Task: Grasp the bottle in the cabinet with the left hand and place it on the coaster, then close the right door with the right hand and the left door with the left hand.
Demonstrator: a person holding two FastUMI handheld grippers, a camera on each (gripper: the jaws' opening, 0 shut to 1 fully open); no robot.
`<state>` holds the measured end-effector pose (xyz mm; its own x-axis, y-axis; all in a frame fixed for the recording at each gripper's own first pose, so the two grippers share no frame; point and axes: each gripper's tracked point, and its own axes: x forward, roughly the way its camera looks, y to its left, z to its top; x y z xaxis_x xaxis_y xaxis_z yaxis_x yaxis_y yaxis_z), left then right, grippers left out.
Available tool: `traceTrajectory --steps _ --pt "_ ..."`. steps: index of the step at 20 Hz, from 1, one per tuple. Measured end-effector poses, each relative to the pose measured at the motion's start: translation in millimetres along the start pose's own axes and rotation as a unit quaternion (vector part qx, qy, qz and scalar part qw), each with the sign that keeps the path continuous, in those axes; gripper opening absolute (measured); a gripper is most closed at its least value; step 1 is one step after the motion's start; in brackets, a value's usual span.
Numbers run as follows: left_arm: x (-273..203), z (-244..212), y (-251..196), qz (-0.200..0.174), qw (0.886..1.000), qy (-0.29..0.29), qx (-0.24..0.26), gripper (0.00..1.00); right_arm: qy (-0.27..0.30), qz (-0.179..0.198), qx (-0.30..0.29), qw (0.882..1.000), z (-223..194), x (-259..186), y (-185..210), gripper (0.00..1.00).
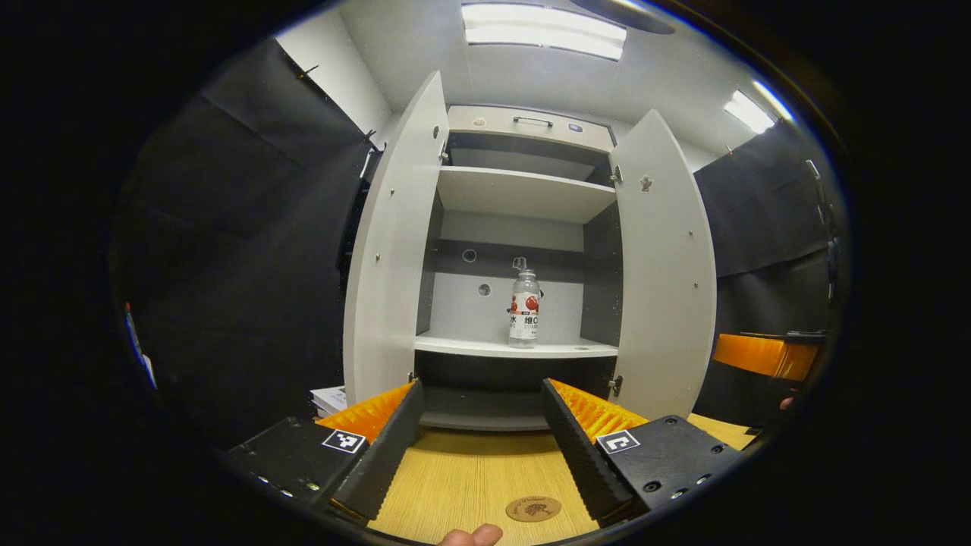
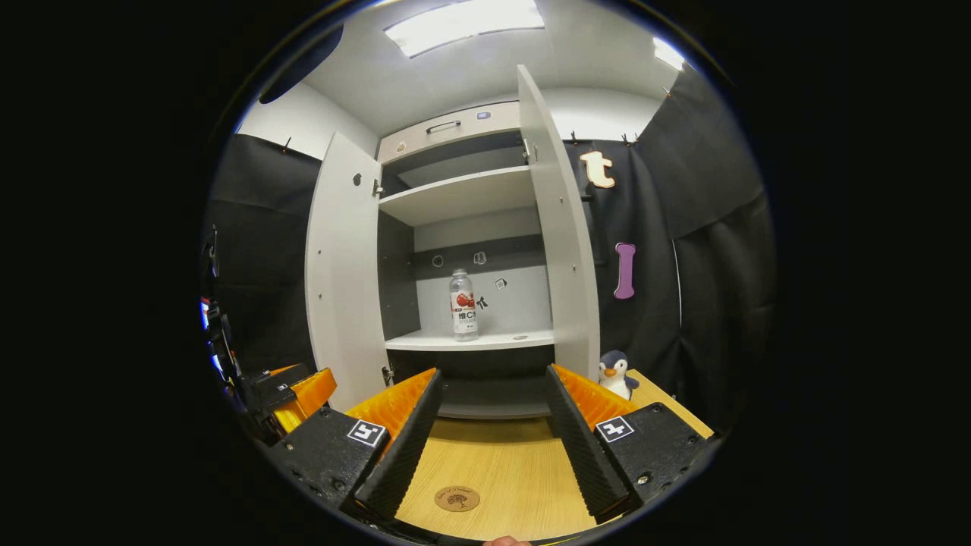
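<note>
- Stage: the opening step. The bottle (image 1: pixel 524 307) stands upright on the lower shelf (image 1: pixel 516 347) of the cabinet (image 1: pixel 531 125), untouched; nothing has yet been carried to the coaster (image 1: pixel 533 508).
- Left gripper (image 1: pixel 482 436): fingers spread wide apart, empty, held in front of the cabinet over the wooden table (image 1: pixel 470 478), well short of the bottle.
- Right gripper (image 2: pixel 491 432): likewise spread and empty, also in front of the cabinet.
- Doors: the left door (image 1: pixel 391 250) and the right door (image 1: pixel 667 265) both stand swung out from the cabinet.
- Coaster: a small round disc on the table, in front of the cabinet and nearer the person than the bottle.
- Next move, as judged: the left gripper must travel forward and up between the doors, straddle the bottle's body and close on it without tipping it.
- Left gripper view adds: a fingertip (image 1: pixel 474 536) at the lower edge, below the coaster.
- Right gripper view adds: a toy penguin (image 2: pixel 616 373) on the table just beside the right door, and the other gripper at the cabinet's left.
</note>
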<state>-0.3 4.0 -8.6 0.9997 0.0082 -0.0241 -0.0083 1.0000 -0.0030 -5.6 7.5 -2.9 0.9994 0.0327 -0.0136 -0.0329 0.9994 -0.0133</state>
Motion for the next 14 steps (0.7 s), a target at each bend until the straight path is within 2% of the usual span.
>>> traceTrajectory --steps 1,6,7,8,9,14 --pt "1.6 0.3 1.2 0.001 1.000 0.000 0.000 0.95 0.001 0.001 0.000 1.000 0.4 0.5 0.8 0.83" --pt "3.5 0.3 2.5 0.000 1.000 -0.001 -0.001 0.99 0.001 0.000 -0.007 1.000 4.5 0.3 -1.8 0.83" --pt "3.5 0.3 3.4 0.001 1.000 -0.001 -0.001 0.95 0.002 0.000 -0.007 1.000 4.9 1.3 -1.6 0.83" --pt "3.8 -0.1 4.3 0.002 1.000 0.000 -0.001 0.99 0.003 0.000 -0.007 1.000 5.8 0.4 -1.7 0.83" --pt "3.5 -1.0 4.5 0.002 1.000 0.000 -0.002 0.95 0.004 0.001 -0.008 1.000 6.5 1.2 -1.6 0.83" --pt "3.7 0.7 6.4 0.003 1.000 0.000 0.002 0.95 0.005 0.006 -0.010 1.000 8.6 4.0 1.1 0.83"
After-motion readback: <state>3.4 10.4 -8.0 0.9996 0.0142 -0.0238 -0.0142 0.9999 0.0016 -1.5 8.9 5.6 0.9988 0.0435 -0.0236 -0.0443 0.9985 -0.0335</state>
